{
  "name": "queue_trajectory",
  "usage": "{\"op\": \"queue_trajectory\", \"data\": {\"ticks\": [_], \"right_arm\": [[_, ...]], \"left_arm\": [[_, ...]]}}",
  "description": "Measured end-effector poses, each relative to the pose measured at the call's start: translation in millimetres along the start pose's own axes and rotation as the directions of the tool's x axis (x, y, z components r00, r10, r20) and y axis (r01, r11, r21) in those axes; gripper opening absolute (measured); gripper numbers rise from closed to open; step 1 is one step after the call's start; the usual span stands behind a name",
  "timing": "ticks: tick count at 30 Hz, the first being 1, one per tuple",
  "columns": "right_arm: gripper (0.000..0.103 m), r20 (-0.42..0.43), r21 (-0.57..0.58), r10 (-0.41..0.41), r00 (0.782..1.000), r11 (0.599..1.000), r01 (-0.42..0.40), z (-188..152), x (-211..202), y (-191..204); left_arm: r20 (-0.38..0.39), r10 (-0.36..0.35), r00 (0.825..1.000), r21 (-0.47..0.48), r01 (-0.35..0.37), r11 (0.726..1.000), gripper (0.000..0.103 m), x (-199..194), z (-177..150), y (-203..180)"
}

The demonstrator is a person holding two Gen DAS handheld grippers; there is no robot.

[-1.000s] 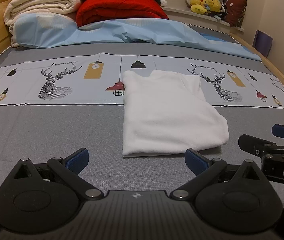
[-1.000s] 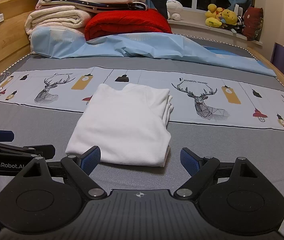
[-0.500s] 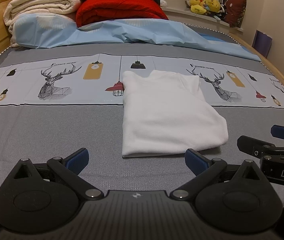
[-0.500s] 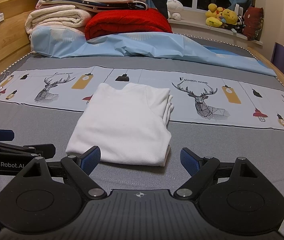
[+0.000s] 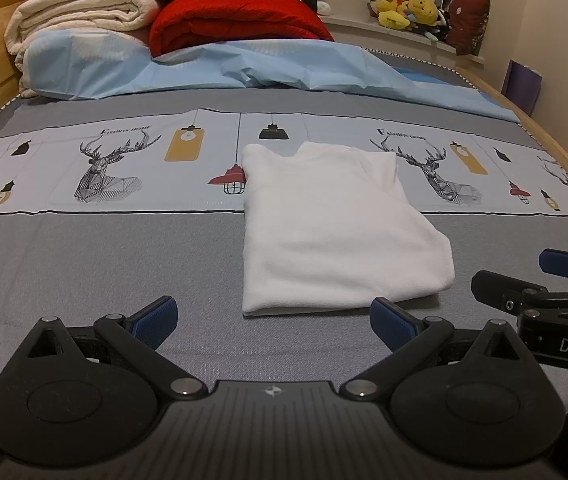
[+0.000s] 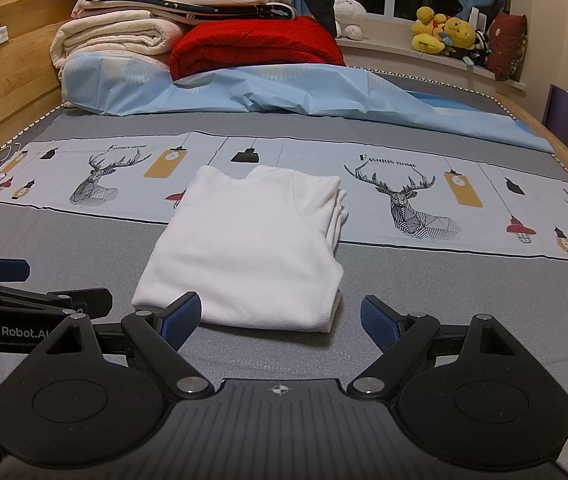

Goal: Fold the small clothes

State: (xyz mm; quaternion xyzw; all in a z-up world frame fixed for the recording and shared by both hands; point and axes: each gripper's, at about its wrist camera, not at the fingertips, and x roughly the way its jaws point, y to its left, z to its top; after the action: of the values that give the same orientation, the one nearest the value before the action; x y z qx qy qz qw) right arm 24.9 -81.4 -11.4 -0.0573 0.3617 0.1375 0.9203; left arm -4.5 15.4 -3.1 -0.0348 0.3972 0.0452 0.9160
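The left claw sits at the bottom of the left wrist view, jaws spread wide and holding nothing. The right claw occupies the same lower position in the right wrist view, equally wide open and empty. Both hover low over the bed, just short of the garment's near hem.

The white garment lies centre frame, partly folded into a narrow rectangle, the neckline at the far end. Its right edge shows several stacked layers in the right wrist view. The near half rests on the grey band of the bedsheet, the far half on the printed deer band.

Handling judgement: the fabric appears light, soft and limp, with no stiffness of its own. It likely sags and spills its layers if lifted from a single point. The recommended grip is one claw on each near corner, pinching all layers together, then carrying the hem toward the neckline.

Farther back, a light blue sheet, a red quilt and stacked blankets fill the upper frame, well apart from the garment.
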Motion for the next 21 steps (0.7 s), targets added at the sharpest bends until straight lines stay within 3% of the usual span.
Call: {"op": "queue_trajectory", "data": {"ticks": [21], "right_arm": [[0.088,-0.004,-0.002,0.002,1.000,1.000,-0.002,-0.5,0.7,0.5]], "left_arm": [[0.003,-0.002,1.000,0.005,0.002,1.000,0.102,0.8,-1.9,-1.1]]}}
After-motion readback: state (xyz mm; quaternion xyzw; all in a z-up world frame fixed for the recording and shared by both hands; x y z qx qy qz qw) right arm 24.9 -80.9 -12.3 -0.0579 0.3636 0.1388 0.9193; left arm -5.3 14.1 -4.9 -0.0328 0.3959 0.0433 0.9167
